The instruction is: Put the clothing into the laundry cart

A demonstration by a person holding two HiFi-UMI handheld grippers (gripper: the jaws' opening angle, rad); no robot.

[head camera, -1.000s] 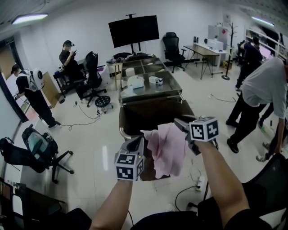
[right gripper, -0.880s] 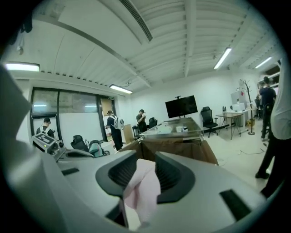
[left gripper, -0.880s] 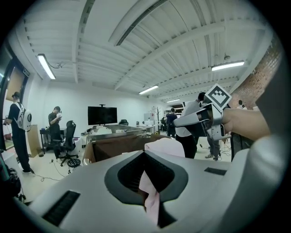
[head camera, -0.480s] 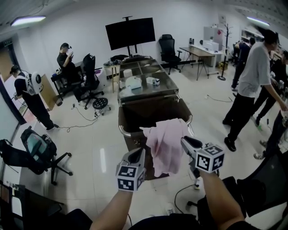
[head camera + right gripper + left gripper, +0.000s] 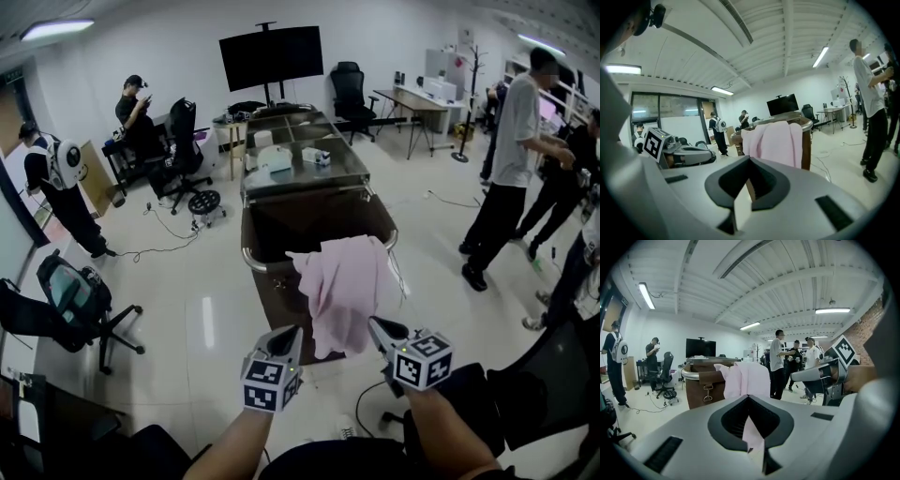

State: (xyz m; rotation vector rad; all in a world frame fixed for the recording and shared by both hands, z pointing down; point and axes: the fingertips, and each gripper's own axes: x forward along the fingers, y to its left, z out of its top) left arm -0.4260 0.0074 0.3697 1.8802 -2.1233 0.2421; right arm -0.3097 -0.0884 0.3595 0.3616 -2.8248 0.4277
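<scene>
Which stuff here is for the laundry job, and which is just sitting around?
For the job: pink cloth, cart, left tongs, right tongs.

Just around: TV, table, chair.

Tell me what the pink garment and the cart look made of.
The pink garment: soft matte fabric, draping in limp folds. The cart body: brown canvas or leather, hard to tell which. Its rim: likely polished metal, by the glint.
</scene>
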